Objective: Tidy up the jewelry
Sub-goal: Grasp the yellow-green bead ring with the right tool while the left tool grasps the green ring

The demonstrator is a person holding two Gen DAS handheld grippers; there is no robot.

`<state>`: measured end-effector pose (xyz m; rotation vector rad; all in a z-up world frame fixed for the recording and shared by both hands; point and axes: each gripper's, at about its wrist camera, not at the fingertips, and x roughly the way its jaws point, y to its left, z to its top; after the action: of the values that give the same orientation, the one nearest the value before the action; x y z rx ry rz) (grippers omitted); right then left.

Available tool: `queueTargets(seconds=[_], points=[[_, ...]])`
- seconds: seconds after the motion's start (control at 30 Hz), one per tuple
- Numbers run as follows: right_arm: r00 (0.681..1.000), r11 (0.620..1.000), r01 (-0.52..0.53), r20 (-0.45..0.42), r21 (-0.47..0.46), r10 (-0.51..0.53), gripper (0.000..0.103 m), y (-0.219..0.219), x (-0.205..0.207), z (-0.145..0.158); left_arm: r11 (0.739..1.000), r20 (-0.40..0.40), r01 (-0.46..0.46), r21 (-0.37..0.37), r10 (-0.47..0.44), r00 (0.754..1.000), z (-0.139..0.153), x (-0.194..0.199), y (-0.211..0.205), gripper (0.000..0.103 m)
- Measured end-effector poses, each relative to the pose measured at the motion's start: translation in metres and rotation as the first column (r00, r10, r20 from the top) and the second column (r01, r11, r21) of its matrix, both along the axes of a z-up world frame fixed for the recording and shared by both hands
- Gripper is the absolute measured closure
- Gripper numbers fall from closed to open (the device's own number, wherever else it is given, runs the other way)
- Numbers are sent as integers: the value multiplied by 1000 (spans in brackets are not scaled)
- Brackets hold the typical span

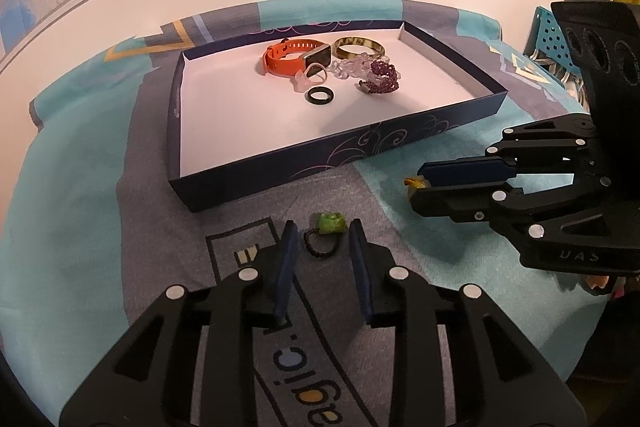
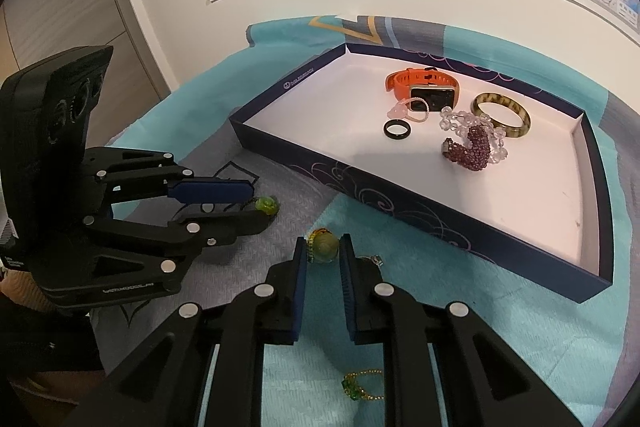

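Note:
A dark blue tray with a white floor holds an orange watch, a striped bangle, a black ring, clear beads and a purple bead bracelet. My left gripper is open around a green-stone ring on the cloth. My right gripper is open around a yellow-green bead pendant.
A small gold ring with green stones lies on the teal cloth under my right gripper. A small metal clasp lies by the right finger. Maps hang on the wall behind. A blue perforated chair stands at the far right.

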<state>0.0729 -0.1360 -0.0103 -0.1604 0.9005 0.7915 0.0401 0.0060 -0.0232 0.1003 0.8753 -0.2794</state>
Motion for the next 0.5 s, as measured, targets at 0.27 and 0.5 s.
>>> queueTargets(seconds=[0.27, 0.5], points=[[1000, 1000, 8, 0, 13, -8, 88, -5, 0, 3, 1000, -1, 7, 8, -6, 1000, -1, 2, -5, 82], [1000, 999, 24, 5, 29, -24, 88, -13, 0, 7, 1000, 0, 4, -7, -4, 1000, 0, 1, -5, 82]])
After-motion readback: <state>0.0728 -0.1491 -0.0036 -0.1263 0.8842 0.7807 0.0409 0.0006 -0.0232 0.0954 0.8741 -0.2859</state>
